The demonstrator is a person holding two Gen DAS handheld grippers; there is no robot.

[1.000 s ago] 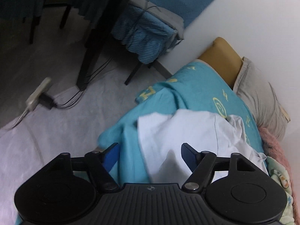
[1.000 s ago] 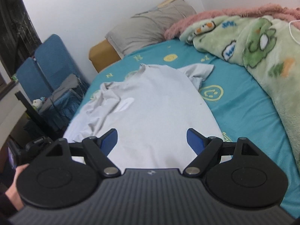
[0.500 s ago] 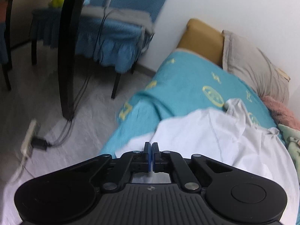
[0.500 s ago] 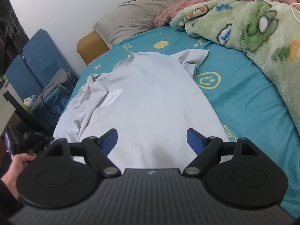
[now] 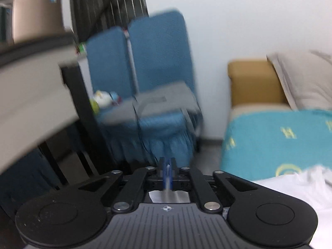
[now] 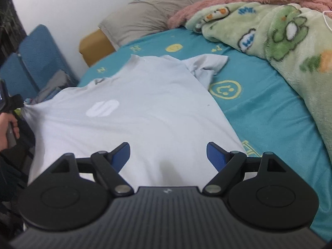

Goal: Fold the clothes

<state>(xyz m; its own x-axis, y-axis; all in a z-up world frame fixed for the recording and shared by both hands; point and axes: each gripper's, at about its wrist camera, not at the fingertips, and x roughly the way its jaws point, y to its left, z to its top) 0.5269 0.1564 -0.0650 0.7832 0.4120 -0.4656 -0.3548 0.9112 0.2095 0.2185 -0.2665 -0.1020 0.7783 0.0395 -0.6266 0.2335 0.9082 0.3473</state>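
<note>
A white T-shirt lies spread on the teal bed sheet, with a pale logo on its chest and one sleeve bunched at the far right. My left gripper is shut on the shirt's left edge, with white cloth showing between and behind its fingers. In the right wrist view it pulls that edge taut off the bed's left side. My right gripper is open and empty, just above the shirt's near hem.
A green cartoon blanket and pink blanket lie along the bed's right side. A grey pillow and tan headboard block are at the head. Blue chairs and a desk stand left of the bed.
My left gripper closed on the shirt's left edge and pulled it outward, flattening the crumpled left side. Its view swung up toward the chairs. The right gripper stayed open.
</note>
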